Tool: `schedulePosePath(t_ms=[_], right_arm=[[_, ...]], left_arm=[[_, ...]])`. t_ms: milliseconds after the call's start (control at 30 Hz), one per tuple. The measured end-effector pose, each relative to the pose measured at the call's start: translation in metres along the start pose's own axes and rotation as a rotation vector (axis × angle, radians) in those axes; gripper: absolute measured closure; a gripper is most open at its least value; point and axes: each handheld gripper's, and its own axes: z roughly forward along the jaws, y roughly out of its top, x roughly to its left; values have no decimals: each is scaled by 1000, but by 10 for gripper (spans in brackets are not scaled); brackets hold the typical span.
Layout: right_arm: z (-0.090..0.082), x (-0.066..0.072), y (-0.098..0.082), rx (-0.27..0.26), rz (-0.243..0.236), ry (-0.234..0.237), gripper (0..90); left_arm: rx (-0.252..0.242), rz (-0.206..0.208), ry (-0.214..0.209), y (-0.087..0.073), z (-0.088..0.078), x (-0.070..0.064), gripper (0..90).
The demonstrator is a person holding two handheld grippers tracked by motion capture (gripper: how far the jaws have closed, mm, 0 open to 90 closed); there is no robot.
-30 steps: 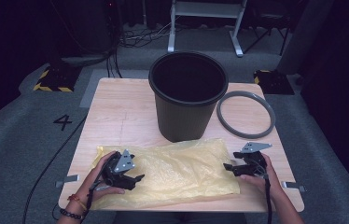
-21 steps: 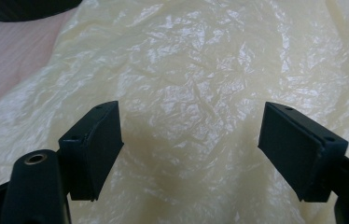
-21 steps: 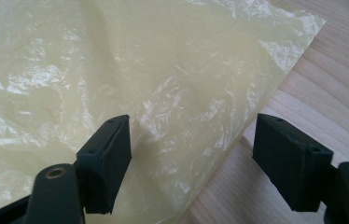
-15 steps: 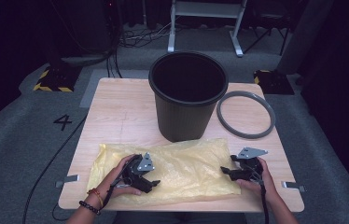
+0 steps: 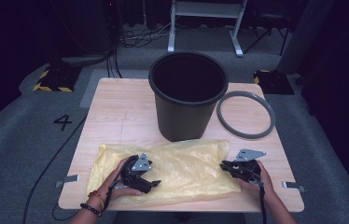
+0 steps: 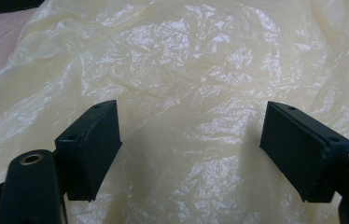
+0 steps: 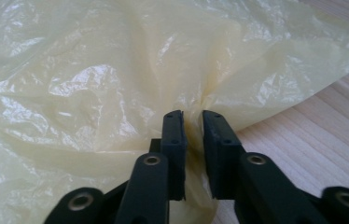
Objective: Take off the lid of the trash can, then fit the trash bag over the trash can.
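Pale yellow, glossy, crinkled plastic bag (image 5: 182,165) on light wood-grain table (image 5: 121,112). Matte black ribbed bin (image 5: 187,95) at twelve o'clock; grey ring (image 5: 246,114) at two. Black jaws.

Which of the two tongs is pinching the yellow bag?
The right tongs: they have just closed on a fold of the yellow plastic bag. The left tongs gape wide.

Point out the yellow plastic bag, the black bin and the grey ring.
yellow plastic bag (image 5: 186,161): high view, flat middle of the sheet.
black bin (image 5: 182,119): high view, front of its outer wall.
grey ring (image 5: 246,135): high view, near side of the hoop.
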Motion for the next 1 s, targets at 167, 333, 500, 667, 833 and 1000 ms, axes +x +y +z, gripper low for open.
schedulePosePath(t_ms=[167, 333, 500, 667, 833, 1000], right_arm=[[2, -1, 0, -9, 3, 12, 866], [2, 0, 1, -9, -13, 8, 880], [1, 2, 3, -35, -44, -20, 899], [-8, 3, 9, -98, -65, -42, 900], [-19, 4, 21, -156, -109, -66, 900], [-28, 6, 32, -200, -146, -79, 900]], left_arm=[[-1, -4, 4, 0, 0, -1, 198], [-1, -4, 4, 0, 0, 0, 198], [6, -3, 8, 1, 0, -1, 197], [40, 27, 68, 8, -3, -6, 197], [-28, 20, 82, 24, -12, -9, 193], [-44, 52, 88, 40, -16, -16, 197]])
